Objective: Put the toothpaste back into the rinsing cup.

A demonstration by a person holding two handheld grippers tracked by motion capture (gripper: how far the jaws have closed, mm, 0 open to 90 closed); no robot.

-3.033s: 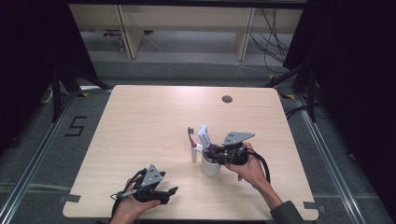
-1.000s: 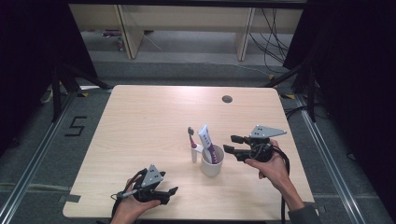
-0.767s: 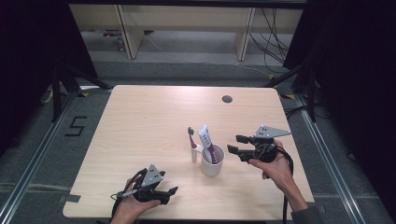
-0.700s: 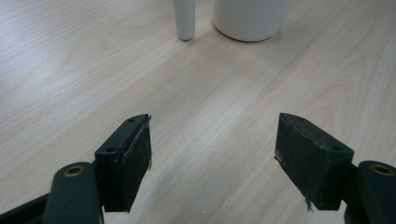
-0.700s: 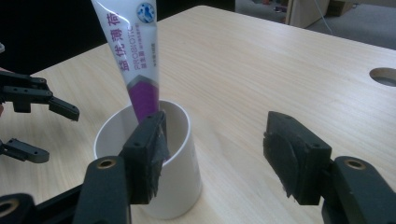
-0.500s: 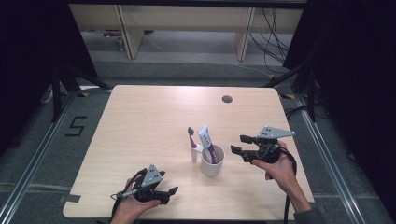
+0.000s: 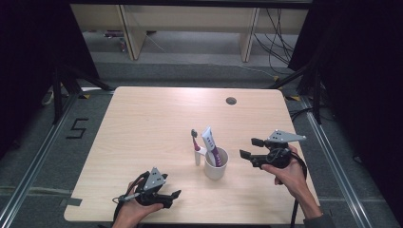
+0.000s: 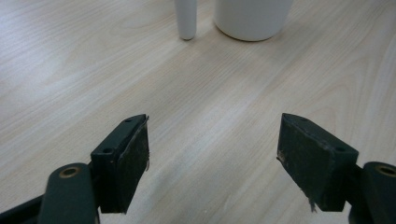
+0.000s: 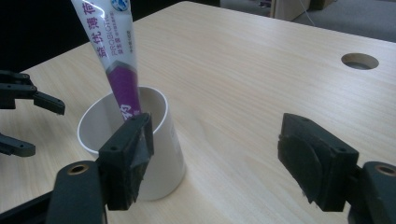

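Beside cup (image 7: 215, 164) | right claw (image 7: 248, 147) just opening, empty, tube (image 7: 210, 144) released inside | left claw (image 7: 175, 199) open, empty, waiting

Overhead light, even and fairly bright on table (image 7: 157, 123); surroundings dark. Short soft shadows beside cup (image 7: 216, 164). Broad pale glare on wood at upper left of left gripper view. Slight softness and compression grain in high view. Near jaws mildly soft in both gripper views.

white cup (image 7: 216, 165) | upright, table centre | toothpaste tube (image 7: 210, 144) leaning inside
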